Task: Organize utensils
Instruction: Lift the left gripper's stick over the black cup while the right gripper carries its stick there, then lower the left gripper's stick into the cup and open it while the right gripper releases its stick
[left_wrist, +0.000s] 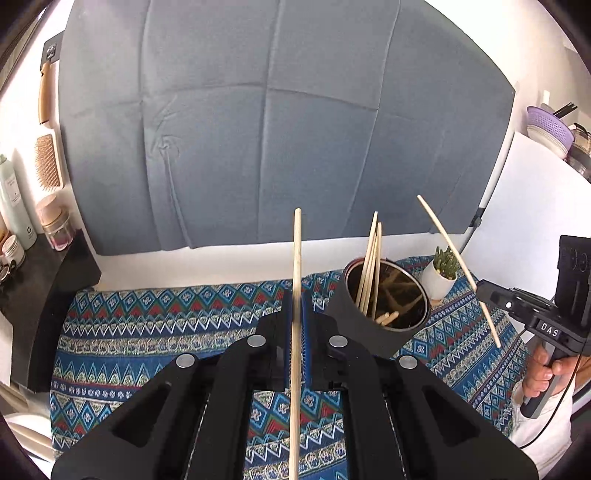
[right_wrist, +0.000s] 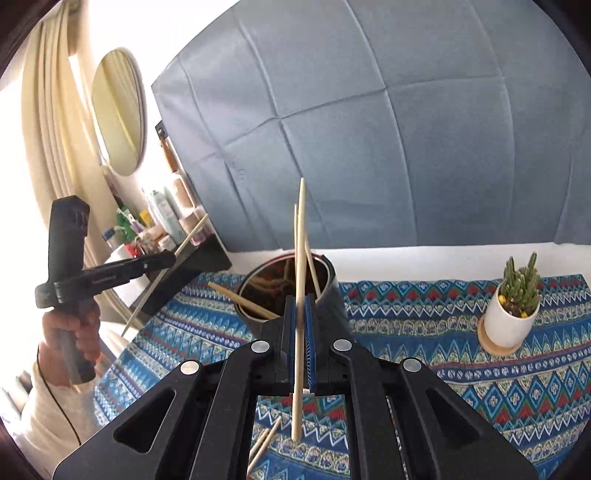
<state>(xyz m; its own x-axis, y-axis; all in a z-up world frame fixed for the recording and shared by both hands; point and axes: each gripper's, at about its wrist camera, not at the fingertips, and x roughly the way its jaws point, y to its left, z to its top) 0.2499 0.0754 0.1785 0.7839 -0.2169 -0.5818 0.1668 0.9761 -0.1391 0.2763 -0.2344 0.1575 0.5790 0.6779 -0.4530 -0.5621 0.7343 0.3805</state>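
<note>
Left gripper (left_wrist: 295, 325) pinches one chopstick (left_wrist: 296, 258) mid-shaft, right gripper (right_wrist: 301, 332) clamps another chopstick (right_wrist: 300, 258) likewise, both above the patterned cloth (left_wrist: 147, 332) near the black cup (left_wrist: 384, 306) toward its back edge; light, stiff, slippery sticks, best gripped centrally

Creased grey-blue fabric backdrop (left_wrist: 258, 129) fills most of my view, hung on a white wall (left_wrist: 22, 110). Blue, red and white geometric-patterned tablecloth (left_wrist: 155, 332) below. Dark side shelf (left_wrist: 44, 273) at left with bottles and jars, wooden hairbrush (left_wrist: 48, 158) hanging above. Right view: cream curtain (right_wrist: 48, 122) upper left, bright daylight, round mirror (right_wrist: 118, 110) beside it.
</note>
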